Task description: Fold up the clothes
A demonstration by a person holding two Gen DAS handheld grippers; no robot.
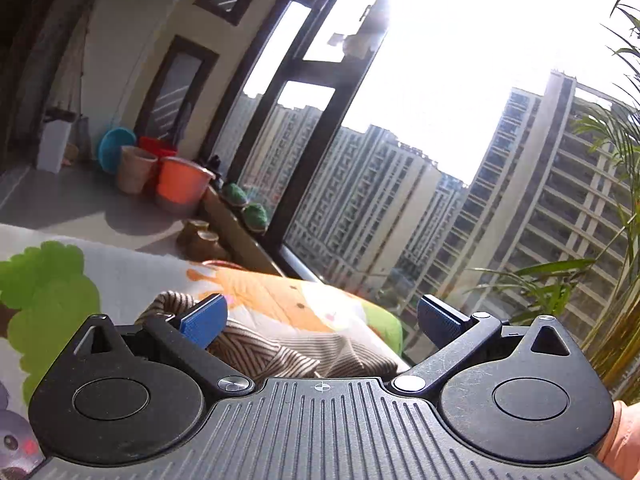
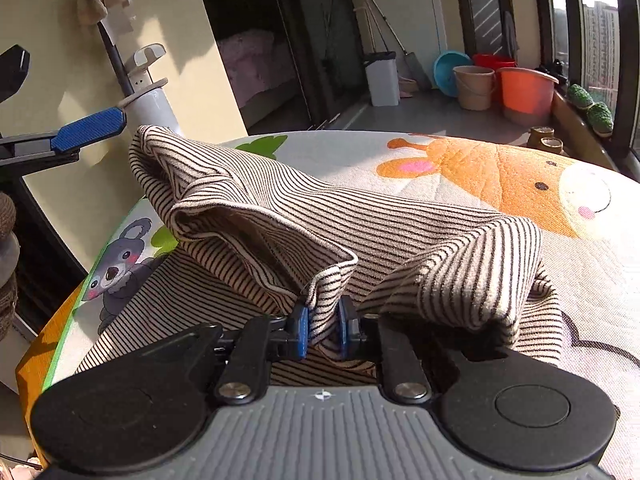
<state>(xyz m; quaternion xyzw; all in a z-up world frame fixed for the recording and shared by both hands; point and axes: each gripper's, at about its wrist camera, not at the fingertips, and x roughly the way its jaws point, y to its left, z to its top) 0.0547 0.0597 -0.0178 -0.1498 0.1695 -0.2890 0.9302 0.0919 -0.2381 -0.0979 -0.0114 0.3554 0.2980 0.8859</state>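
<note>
striped garment (image 2: 320, 216) | right tongs (image 2: 323, 334) pinching its hem | left tongs (image 1: 320, 320) spread | no writing legible

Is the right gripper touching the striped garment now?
Touching. In the right wrist view, the right gripper is shut on a fold of the striped garment, pinched between its blue pads.

A cartoon-animal mat (image 2: 500, 168) carries the striped garment (image 2: 360, 232).

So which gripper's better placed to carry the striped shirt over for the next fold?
Right. The right gripper is shut on the striped shirt, lifting its edge, while the left gripper is open and holds nothing.
</note>
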